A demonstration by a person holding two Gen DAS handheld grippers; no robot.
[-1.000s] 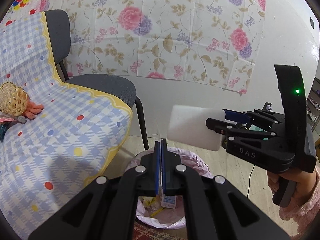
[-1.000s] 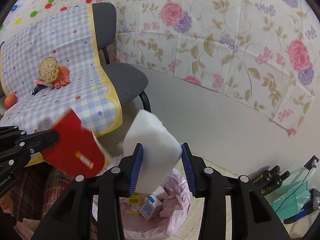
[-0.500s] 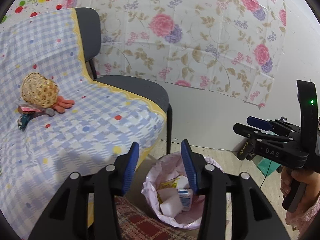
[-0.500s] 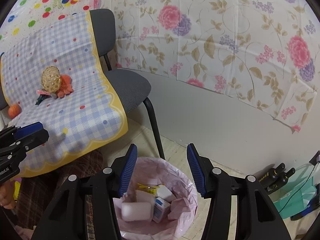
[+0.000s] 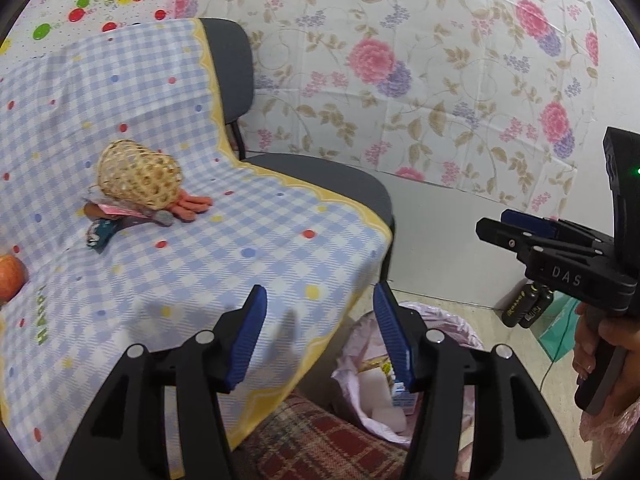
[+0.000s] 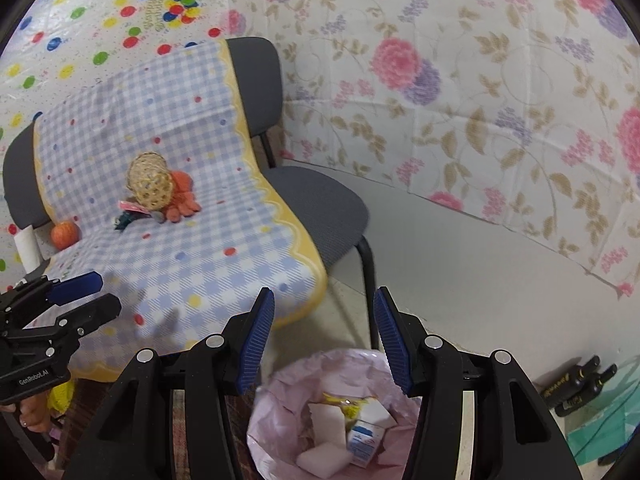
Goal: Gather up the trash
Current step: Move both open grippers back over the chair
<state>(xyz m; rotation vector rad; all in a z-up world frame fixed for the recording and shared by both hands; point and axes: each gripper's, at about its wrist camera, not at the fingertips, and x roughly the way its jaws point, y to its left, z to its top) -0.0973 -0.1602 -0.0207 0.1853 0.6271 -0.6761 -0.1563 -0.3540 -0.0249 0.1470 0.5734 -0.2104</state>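
A bin lined with a pink bag (image 6: 280, 404) stands on the floor below my right gripper (image 6: 322, 336); it also shows in the left wrist view (image 5: 452, 328). White foam blocks (image 6: 320, 454) and a small blue-and-white carton (image 6: 362, 442) lie inside it. My right gripper is open and empty above the bin. My left gripper (image 5: 320, 332) is open and empty over the edge of the checkered cloth (image 5: 180, 264). On the cloth lie a woven bamboo ball (image 5: 136, 174), an orange glove (image 5: 192, 204) and small wrappers (image 5: 108, 228).
The cloth drapes over grey chairs (image 6: 320, 196). An orange fruit (image 6: 64, 234) and a white roll (image 6: 26, 246) sit at the cloth's left. Black bottles (image 6: 576, 384) and a green bag (image 6: 600, 440) lie on the floor at right. A floral sheet covers the wall.
Both grippers opened and dropped the red packet and the white foam block into the bin. Both have since swung left toward the cloth-covered chair, jaws still open.
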